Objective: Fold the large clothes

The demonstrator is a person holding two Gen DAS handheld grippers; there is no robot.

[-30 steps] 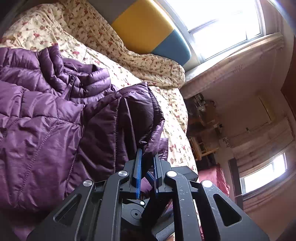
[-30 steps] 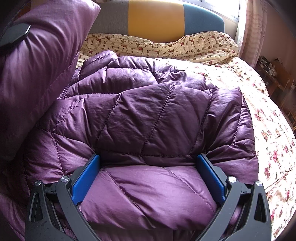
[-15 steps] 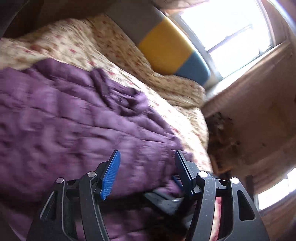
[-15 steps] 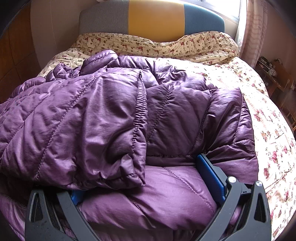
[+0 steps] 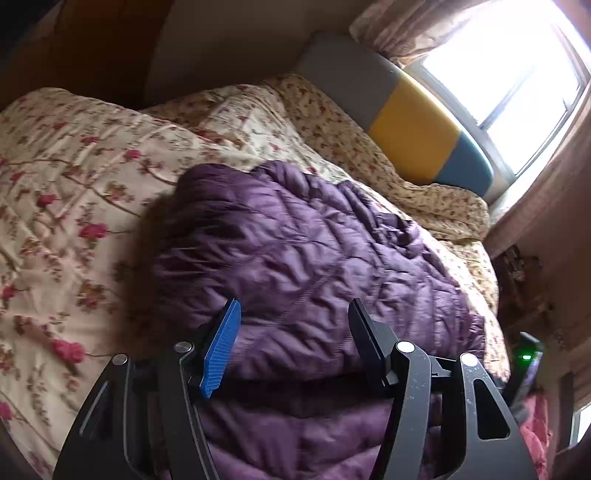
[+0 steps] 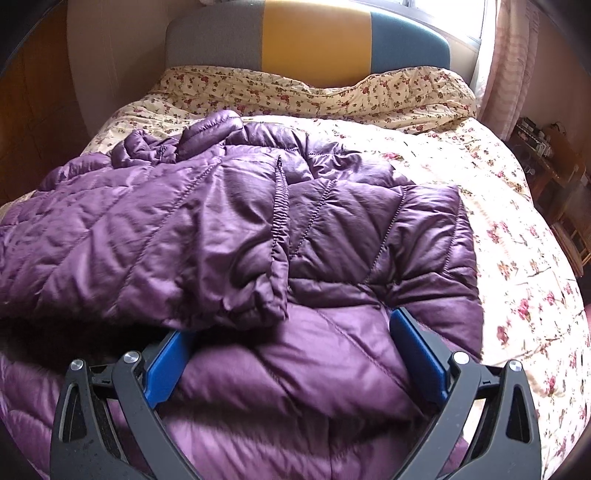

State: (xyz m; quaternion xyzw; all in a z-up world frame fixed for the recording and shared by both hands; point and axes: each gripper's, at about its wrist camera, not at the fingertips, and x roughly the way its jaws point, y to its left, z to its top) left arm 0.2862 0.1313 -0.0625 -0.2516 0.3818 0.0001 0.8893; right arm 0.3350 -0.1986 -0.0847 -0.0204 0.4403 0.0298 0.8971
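Note:
A purple quilted puffer jacket (image 6: 332,229) lies on the floral bed. One side panel (image 6: 147,251) is folded over onto its middle, its elastic hem running down the centre. My right gripper (image 6: 288,332) is open, its blue pads (image 6: 417,350) pressed down on either side of a bulge of the jacket at the near edge. In the left wrist view the jacket (image 5: 295,258) lies below my left gripper (image 5: 291,328), which is open and empty above it.
The floral quilt (image 6: 517,258) covers the bed, bunched up at the head (image 6: 332,92). A grey, yellow and blue headboard (image 6: 314,33) stands under a bright window (image 5: 498,62). Cluttered wooden furniture (image 6: 546,162) stands to the right of the bed.
My left gripper let go of the jacket panel it held, opened, and drew back to the left above the jacket. The panel now lies folded over the jacket. My right gripper stayed put.

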